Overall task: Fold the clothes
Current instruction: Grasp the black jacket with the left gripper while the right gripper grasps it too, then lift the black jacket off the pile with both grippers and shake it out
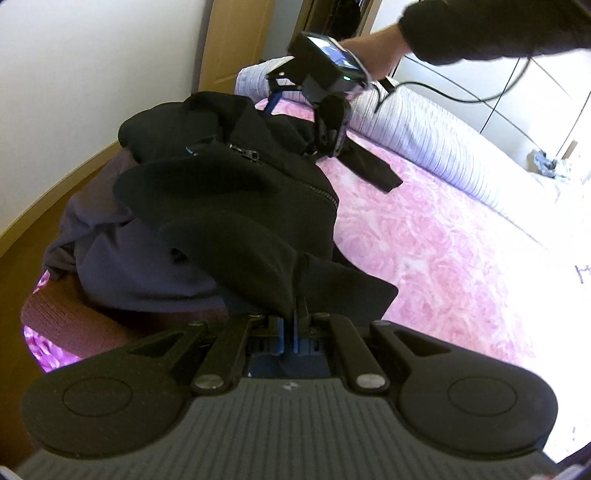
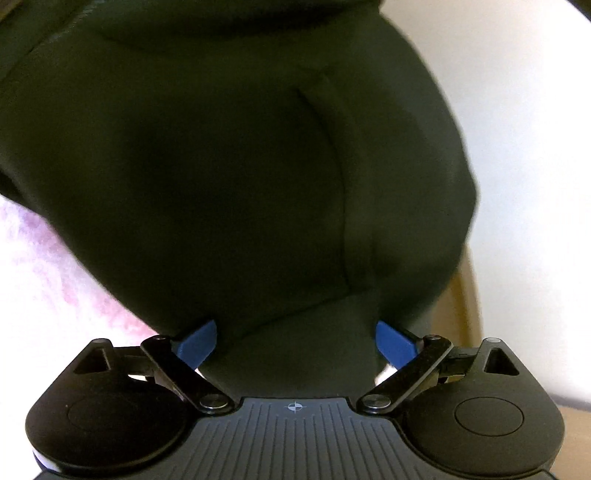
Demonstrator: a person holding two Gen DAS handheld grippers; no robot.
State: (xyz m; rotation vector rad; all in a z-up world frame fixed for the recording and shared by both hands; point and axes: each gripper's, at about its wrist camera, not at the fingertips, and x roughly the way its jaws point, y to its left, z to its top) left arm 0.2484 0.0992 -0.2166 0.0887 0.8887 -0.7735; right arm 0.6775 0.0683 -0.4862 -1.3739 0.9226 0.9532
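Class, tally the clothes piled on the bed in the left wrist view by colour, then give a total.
Black jacket: 1
Grey-purple garment: 1
Maroon knit: 1
Total: 3

A pink floral bedspread (image 1: 424, 236) is spread over the bed. A striped pillow (image 1: 417, 136) is laid along its far edge. A wooden door frame (image 1: 236, 40) is seen behind.

Black tongs (image 2: 295, 341) with blue fingers (image 2: 393, 343), dark sleeve (image 1: 491, 29).
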